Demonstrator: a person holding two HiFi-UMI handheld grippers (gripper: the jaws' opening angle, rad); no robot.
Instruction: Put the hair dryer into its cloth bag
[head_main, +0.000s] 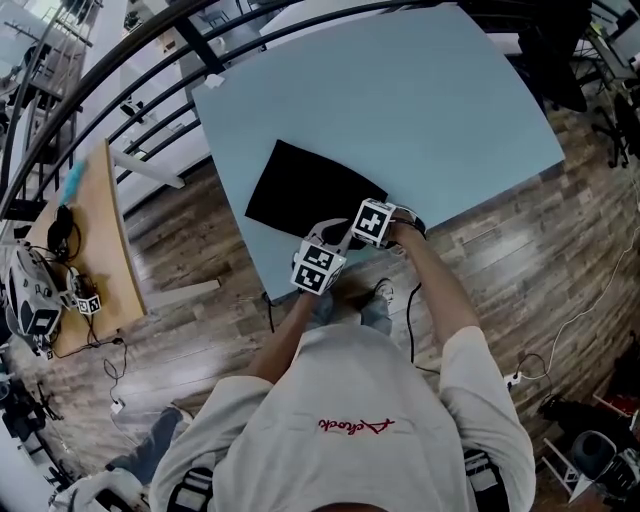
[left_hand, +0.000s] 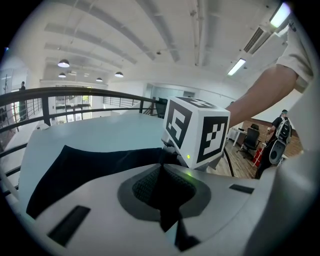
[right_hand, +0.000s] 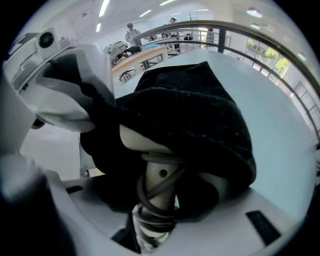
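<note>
Black cloth bag (right_hand: 195, 110), pinched by the left gripper (left_hand: 165, 197), half-swallows the hair dryer (right_hand: 159, 180) clamped in the right gripper (right_hand: 156, 215); next likely a push deeper toward twelve o'clock.

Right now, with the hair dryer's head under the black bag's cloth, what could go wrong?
1. The left hand-held gripper pinches only a fold of the cloth bag; it could slip and the mouth close.
2. The cord wound round the handle of the hair dryer, held by the right hand-held gripper, might snag the cloth.
3. This happens at the near edge of the table, so the bag may slide off.
</note>
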